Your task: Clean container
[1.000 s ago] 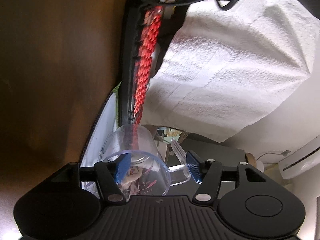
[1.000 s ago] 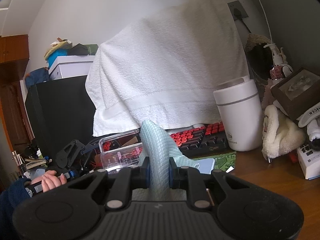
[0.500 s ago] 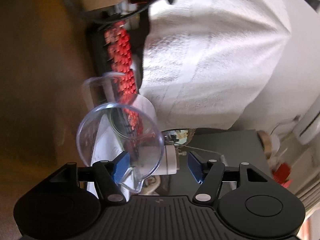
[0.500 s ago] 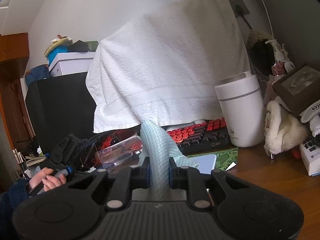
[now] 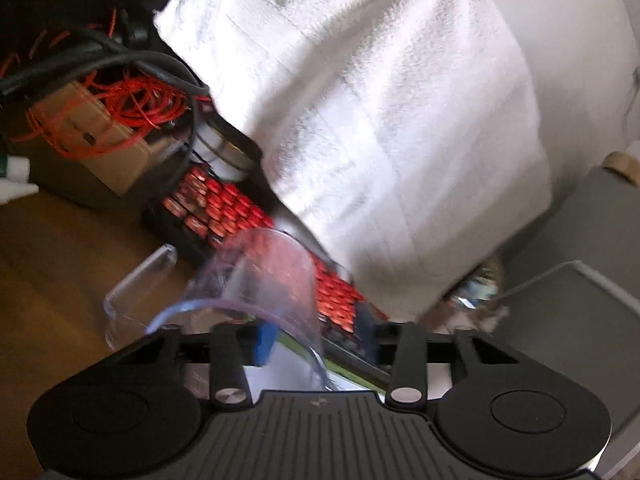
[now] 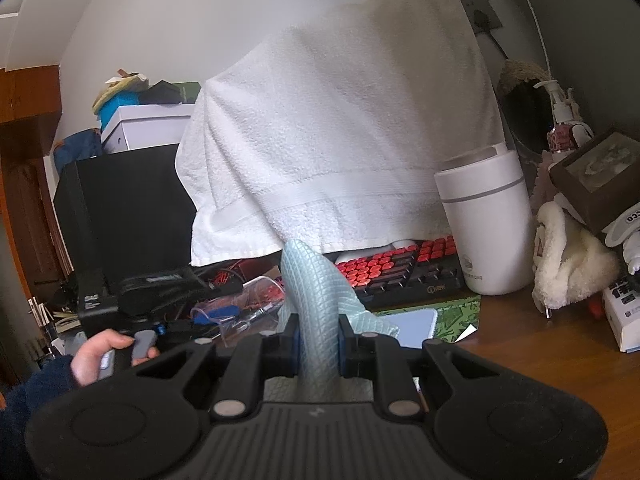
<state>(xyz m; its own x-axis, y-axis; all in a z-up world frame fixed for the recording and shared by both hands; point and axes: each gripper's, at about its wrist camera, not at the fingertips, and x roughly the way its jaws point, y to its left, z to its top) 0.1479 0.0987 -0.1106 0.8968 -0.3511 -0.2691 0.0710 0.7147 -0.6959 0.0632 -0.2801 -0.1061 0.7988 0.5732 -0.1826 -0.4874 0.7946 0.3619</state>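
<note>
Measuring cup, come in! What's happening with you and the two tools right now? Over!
Left tool holds clear measuring cup, tipped sideways above the desk. Right tool shut on pale blue cloth, not touching the cup. Red-keyed keyboard close behind.

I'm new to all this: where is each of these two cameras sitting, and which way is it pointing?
Left wrist view: sits on the left hand-held gripper, looking along its fingers at the clear measuring cup it carries; only the gripper shows.
Right wrist view: sits on the right hand-held gripper, looking across the desk past the pale blue cloth it pinches; the person's left hand shows.
Shared: the white towel, the red-keyed keyboard, the cup.
</note>
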